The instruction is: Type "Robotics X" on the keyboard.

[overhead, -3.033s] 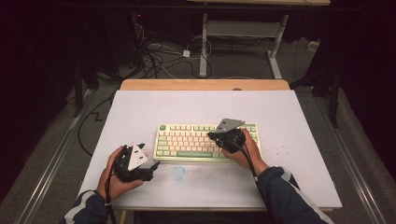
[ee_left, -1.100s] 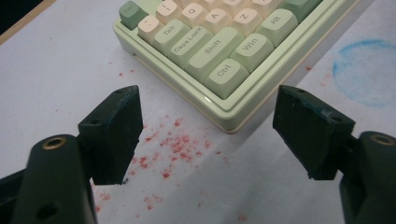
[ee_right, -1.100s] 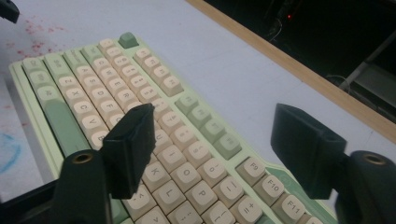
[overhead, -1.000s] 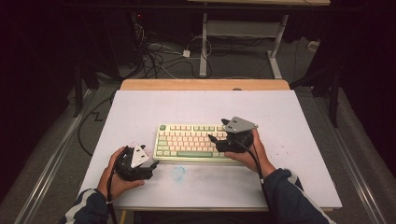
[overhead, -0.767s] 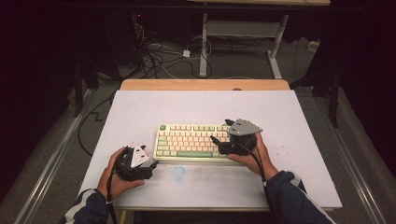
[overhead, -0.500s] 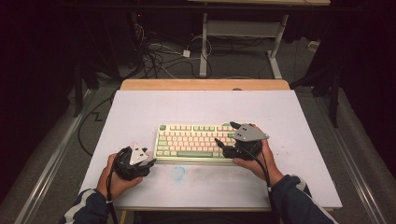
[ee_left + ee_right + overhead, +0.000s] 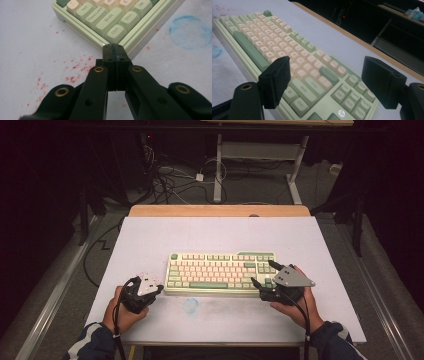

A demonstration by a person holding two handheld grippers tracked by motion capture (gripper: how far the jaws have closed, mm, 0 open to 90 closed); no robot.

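A green and cream mechanical keyboard (image 7: 222,272) is lying flat on the white desk (image 7: 220,237), roughly midway between the left and right edges and nearer the front edge than the back, its long side running parallel to the front edge.

The right gripper (image 7: 264,273) is hovering at the keyboard's right end, held in the person's right hand (image 7: 296,302), with its jaws spread wide and grasping nothing. In the right gripper view the two black jaws are standing well apart, one over the near rows of keys, the other past the keyboard's end by the arrow keys (image 7: 352,96).

The left gripper (image 7: 158,289) is sitting in the person's left hand (image 7: 125,312) near the front left part of the desk, its tips just beside the keyboard's front left corner. In the left gripper view its jaws are pressed together with nothing between them, pointing at the corner below the Ctrl key (image 7: 115,32).

Red specks (image 7: 72,71) are dotting the desk by that corner, and a faint blue ring stain (image 7: 190,305) is lying just in front of the keyboard.
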